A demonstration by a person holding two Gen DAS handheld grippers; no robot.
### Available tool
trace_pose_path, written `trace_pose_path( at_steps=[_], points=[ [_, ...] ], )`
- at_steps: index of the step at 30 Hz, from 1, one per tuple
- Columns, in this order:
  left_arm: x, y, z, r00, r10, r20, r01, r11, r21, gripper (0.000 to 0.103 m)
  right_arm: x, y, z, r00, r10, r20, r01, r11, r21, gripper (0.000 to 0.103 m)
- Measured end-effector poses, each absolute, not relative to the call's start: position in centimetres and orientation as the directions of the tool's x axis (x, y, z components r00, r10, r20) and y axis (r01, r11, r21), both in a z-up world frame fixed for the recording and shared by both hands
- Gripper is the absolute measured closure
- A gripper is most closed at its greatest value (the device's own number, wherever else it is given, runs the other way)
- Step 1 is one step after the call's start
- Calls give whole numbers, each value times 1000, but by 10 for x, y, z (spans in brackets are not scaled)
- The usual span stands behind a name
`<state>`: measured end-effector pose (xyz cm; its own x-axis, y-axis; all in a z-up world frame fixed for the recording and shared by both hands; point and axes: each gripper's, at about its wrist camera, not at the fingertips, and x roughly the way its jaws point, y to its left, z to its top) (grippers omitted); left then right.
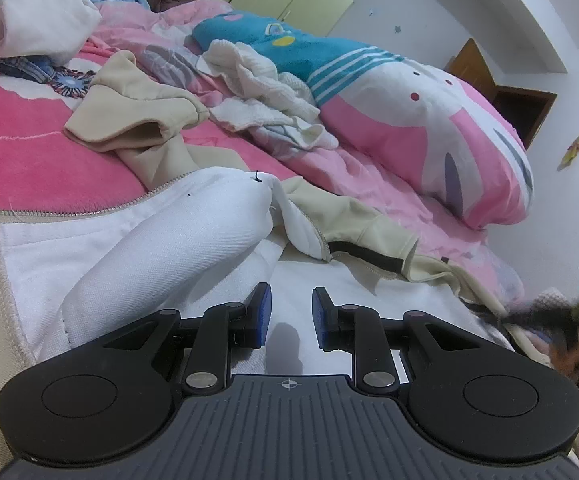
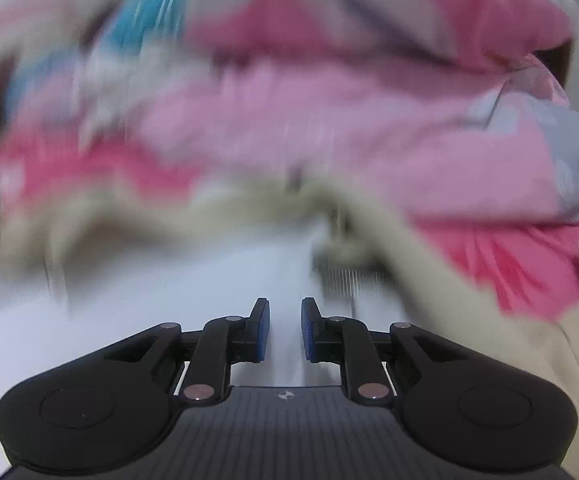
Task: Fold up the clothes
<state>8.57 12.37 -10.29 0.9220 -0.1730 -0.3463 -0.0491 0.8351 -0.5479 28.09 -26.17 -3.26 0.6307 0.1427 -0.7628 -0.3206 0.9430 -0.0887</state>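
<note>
White lining of the jacket (image 1: 169, 248) lies spread just under both grippers, opened flat on the bed (image 1: 29, 152), I'd judge for folding. Its zip edge runs along the pink blanket; beige sleeves trail toward the quilt (image 1: 409, 128), which crowds the far side. Left gripper (image 1: 291, 312) hovers over the lining, jaws slightly apart, nothing between them. Right gripper (image 2: 285, 328), its view blurred, has jaws narrowly parted and empty too, above the same white cloth.

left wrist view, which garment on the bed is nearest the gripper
The white-lined zip jacket, spread directly under the left gripper; the cream knit lies farther back by the pillow.
</note>
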Motion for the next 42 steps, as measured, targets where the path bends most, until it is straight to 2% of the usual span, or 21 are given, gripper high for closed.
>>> trace_pose_path(
  at_steps=[2, 5, 7, 12, 16, 19, 22, 25, 27, 29, 31, 36, 42],
  points=[
    [86, 124, -103, 922, -173, -347, -50, 835, -548, 80, 270, -262, -52, 637, 31, -770, -326, 917, -232, 88],
    [86, 124, -102, 921, -173, -348, -51, 834, -549, 80, 271, -281, -61, 685, -118, -719, -275, 872, -405, 88],
    [86, 123, -102, 921, -172, -350, -52, 835, -547, 80, 278, -295, -58, 665, -92, -741, -259, 903, -344, 88],
    [86, 124, -103, 920, -176, -349, -50, 832, -552, 80, 261, -275, -40, 690, -81, -719, -249, 907, -341, 86],
    [85, 124, -104, 921, -178, -347, -49, 830, -555, 80, 210, -266, -26, 673, 78, -735, -381, 889, -254, 86],
    [85, 125, -104, 921, -182, -345, -47, 827, -561, 80, 189, -292, -45, 643, 9, -766, -374, 876, -304, 87],
    [85, 125, -105, 920, -184, -347, -47, 825, -563, 80, 180, -325, -35, 641, 63, -765, -277, 948, -154, 91],
    [86, 125, -105, 919, -185, -349, -48, 824, -564, 80, 164, -314, -19, 639, 115, -760, -271, 959, -83, 91],
    [86, 126, -105, 918, -185, -350, -49, 824, -565, 80, 145, -304, -16, 621, 205, -756, -331, 943, -16, 91],
    [86, 127, -104, 916, -188, -355, -52, 821, -569, 80, 125, -295, -28, 588, 212, -781, -391, 919, -45, 91],
    [87, 128, -102, 910, -189, -369, -63, 817, -573, 80, 105, -296, -43, 592, 145, -793, -394, 910, -128, 90],
    [78, 125, -82, 898, -183, -399, -52, 857, -512, 73, 86, -316, -20, 574, 23, -819, -229, 964, -133, 90],
    [57, 139, -58, 912, -158, -378, -54, 868, -494, 68, 80, -252, 9, 624, 207, -754, -346, 938, -29, 89]
  ],
)
